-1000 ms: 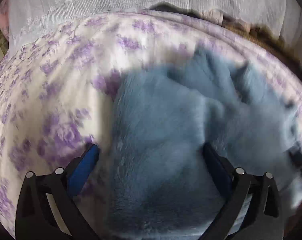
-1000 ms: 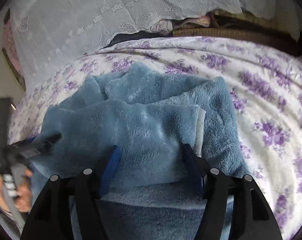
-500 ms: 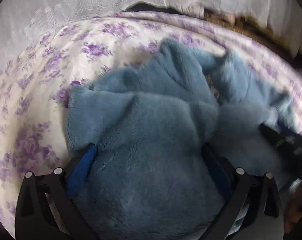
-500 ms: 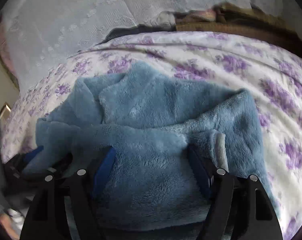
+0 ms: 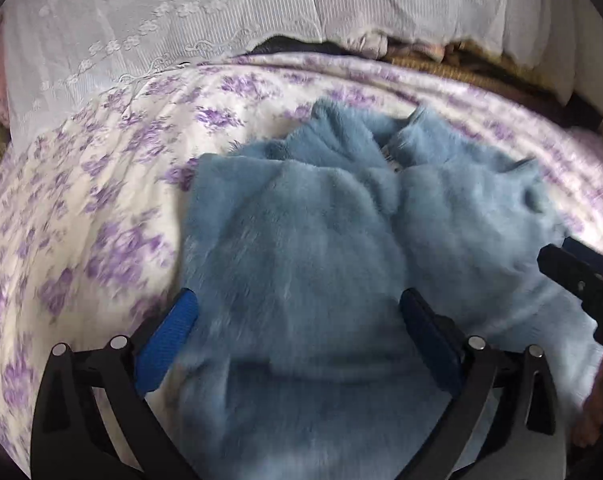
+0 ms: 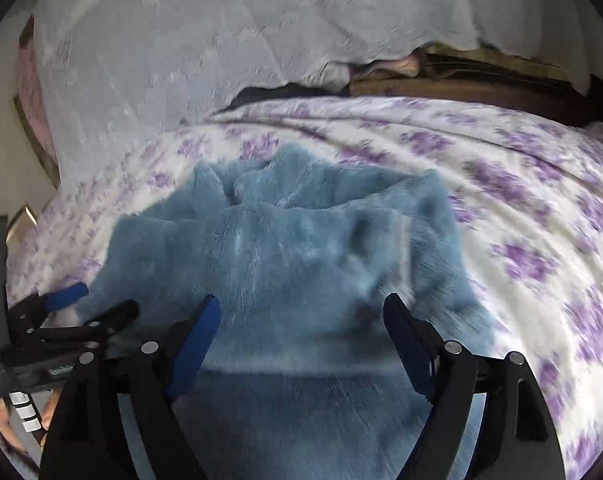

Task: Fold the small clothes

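Both grippers have backed away and the blue fleece garment [image 5: 309, 240] now lies bunched mid-bed on the floral bedspread [image 5: 101, 208], more of it in view. Right gripper [image 6: 301, 332] jaws have just been opening, wide, fleece between them but unpinched. Left gripper [image 5: 297, 320] likewise gapes, holding nothing. I judge it soft, light, floppy; I'd pinch a hem corner.

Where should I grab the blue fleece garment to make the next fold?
Probably take the blue fleece garment by its free right edge, with the right claw coming in from the floral bedspread side. That edge lies loose and single on the spread; the middle is bunched layers.
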The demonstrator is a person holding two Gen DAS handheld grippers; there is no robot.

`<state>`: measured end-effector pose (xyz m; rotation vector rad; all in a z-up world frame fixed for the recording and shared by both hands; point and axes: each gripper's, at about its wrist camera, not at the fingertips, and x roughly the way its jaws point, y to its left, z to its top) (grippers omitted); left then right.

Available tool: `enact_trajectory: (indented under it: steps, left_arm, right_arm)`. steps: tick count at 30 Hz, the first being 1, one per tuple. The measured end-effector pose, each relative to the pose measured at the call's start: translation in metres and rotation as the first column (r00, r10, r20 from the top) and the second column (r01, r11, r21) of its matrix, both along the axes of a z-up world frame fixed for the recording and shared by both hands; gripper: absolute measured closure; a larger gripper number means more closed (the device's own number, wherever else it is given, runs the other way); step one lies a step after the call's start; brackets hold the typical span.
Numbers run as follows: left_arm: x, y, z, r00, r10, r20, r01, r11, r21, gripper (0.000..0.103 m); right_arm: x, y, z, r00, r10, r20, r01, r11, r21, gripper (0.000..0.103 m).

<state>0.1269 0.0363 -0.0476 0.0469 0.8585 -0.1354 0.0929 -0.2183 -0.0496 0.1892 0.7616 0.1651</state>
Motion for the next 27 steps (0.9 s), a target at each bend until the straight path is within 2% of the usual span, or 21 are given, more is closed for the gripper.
enact_trajectory:
  steps: [3,7,11,16,22,24,27]
  left_arm:
    - [-0.021,0.017,0.001,1.000,0.008,-0.016,-0.008,0.999,-0.035,0.005]
    - [-0.039,0.038,-0.008,0.996,0.014,-0.083,-0.021,0.996,-0.087,0.005]
    - [-0.060,0.054,-0.017,0.994,0.020,-0.111,-0.032,0.994,-0.108,0.005]
    - [-0.082,0.063,-0.023,0.992,-0.026,-0.122,0.008,0.989,-0.147,0.005]
    - [-0.095,0.067,-0.026,0.988,-0.068,-0.136,0.043,0.982,-0.184,0.005]
    - [-0.100,0.068,-0.027,0.987,-0.082,-0.141,0.053,0.979,-0.198,0.005]
    - [-0.109,0.066,-0.029,0.983,-0.110,-0.145,0.078,0.974,-0.211,0.005]
  right_arm:
    - [-0.025,-0.017,0.001,1.000,-0.012,0.012,0.012,1.000,0.009,0.017]
    - [-0.045,-0.044,-0.006,0.998,-0.061,-0.013,0.062,0.997,0.049,0.017]
    - [-0.061,-0.054,-0.008,0.998,-0.067,-0.012,0.068,0.995,0.077,0.017]
    - [-0.082,-0.067,-0.016,0.997,-0.074,-0.036,0.078,0.992,0.104,0.017]
    - [-0.100,-0.101,-0.032,0.990,-0.114,-0.086,0.130,0.967,0.220,0.017]
    - [-0.106,-0.109,-0.037,0.990,-0.108,-0.093,0.130,0.955,0.266,0.017]
    - [-0.116,-0.111,-0.039,0.993,-0.088,-0.084,0.109,0.952,0.285,0.017]
